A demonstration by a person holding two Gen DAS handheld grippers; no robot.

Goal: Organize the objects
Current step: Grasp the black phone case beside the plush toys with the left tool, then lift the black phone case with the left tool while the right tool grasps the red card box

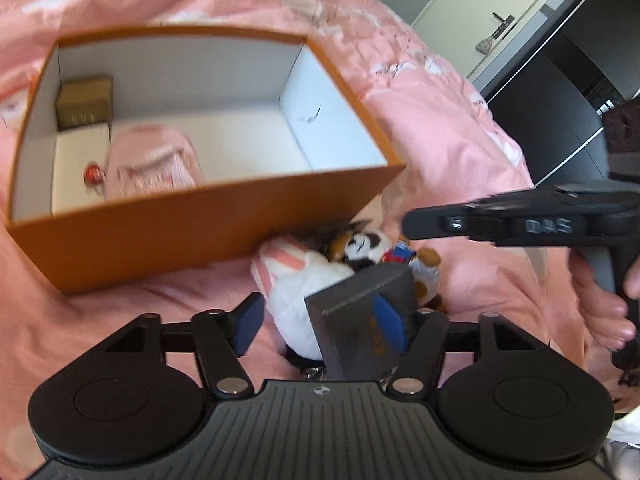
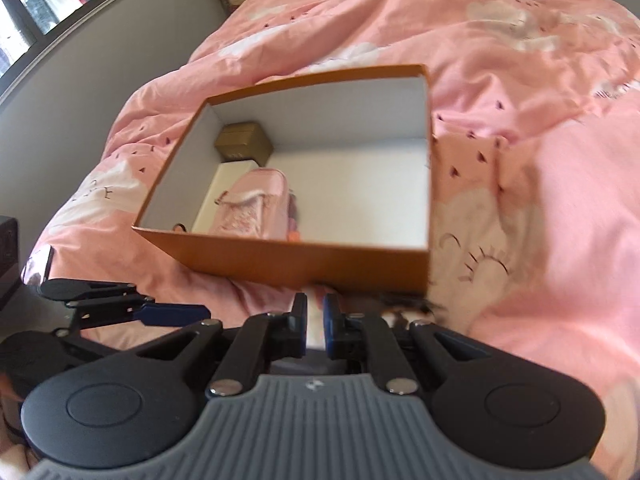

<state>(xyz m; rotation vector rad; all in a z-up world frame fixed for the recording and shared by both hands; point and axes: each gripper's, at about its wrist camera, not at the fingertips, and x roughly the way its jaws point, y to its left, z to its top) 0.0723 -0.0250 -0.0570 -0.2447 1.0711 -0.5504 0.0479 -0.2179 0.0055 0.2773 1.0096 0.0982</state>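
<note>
Orange cardboard box (image 1: 168,224), white inside, open on a pink bedspread (image 2: 520,160); it holds 1 small gold box (image 2: 242,142) in a far corner, 1 pink pouch (image 2: 256,208) and 1 red ball (image 1: 93,174). Left tongs (image 1: 320,320) spread wide, a dark grey box (image 1: 352,320) with unreadable orange writing leaning on the right pad. Behind it: white plush toy (image 1: 292,304), brown-and-white plush toy (image 1: 368,244). Right tongs (image 2: 316,320) nearly closed, pinching something white. Right tool's body reads "DAS" (image 1: 548,226).
</note>
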